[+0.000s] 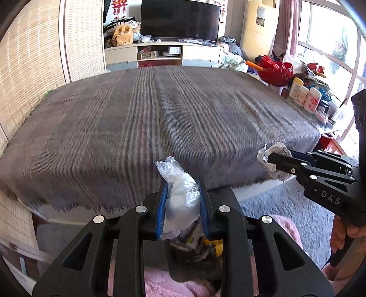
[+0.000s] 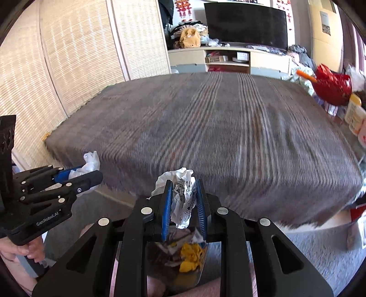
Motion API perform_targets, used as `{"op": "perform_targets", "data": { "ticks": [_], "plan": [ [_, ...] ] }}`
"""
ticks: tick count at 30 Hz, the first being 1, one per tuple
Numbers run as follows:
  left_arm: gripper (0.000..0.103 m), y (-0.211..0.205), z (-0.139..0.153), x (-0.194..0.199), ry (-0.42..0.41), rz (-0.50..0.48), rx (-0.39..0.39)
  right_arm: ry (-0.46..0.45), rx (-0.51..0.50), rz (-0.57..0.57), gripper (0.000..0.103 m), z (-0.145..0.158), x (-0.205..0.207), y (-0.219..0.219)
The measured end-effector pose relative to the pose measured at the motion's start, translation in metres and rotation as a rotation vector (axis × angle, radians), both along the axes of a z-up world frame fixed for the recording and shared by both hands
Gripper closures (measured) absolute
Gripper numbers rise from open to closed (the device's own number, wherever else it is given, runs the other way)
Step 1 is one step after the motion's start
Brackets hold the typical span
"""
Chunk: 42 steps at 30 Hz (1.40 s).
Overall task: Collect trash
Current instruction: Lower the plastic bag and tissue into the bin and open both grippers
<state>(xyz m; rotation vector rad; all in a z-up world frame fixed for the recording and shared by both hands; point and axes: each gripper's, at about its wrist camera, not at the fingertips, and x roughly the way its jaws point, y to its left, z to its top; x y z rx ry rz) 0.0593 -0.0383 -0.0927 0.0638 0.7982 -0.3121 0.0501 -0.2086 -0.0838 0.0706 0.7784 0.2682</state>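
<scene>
Your bed cover (image 1: pixel 148 118) smeared by motion blur, stripes unclear; trash bin (image 2: pixel 183 258) below your right gripper (image 2: pixel 183 201) mostly hidden behind its fingers (image 2: pixel 168 205), contents unreadable; print on crumpled paper (image 2: pixel 183 196) illegible; bottles (image 1: pixel 304 93) labels too small.

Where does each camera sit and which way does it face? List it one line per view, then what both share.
Left wrist: on the left gripper, angled down over the grey striped blanket; it clamps a clear plastic bag; the right gripper shows.
Right wrist: on the right gripper, same heading; it clamps a crumpled printed paper; the left gripper and a hand show.
Shared: blanket, black television, both grippers.
</scene>
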Motion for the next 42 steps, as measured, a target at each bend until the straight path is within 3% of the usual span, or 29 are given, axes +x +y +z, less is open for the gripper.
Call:
{"op": "perform_targets", "data": {
  "ticks": [11, 32, 42],
  "plan": [
    [0.079, -0.006, -0.054, -0.021, 0.076, -0.038, -0.028, 0.061, -0.010, -0.033, 0.081, -0.047, -0.023, 0.003],
    [0.079, -0.010, -0.153, 0.001, 0.260, -0.020, 0.005, 0.254, 0.004, -0.059, 0.081, -0.130, 0.003, 0.017],
    [0.077, -0.010, -0.172, 0.005, 0.296, -0.029, 0.001, 0.281, 0.035, -0.083, 0.078, -0.144, 0.013, 0.018]
  ]
}}
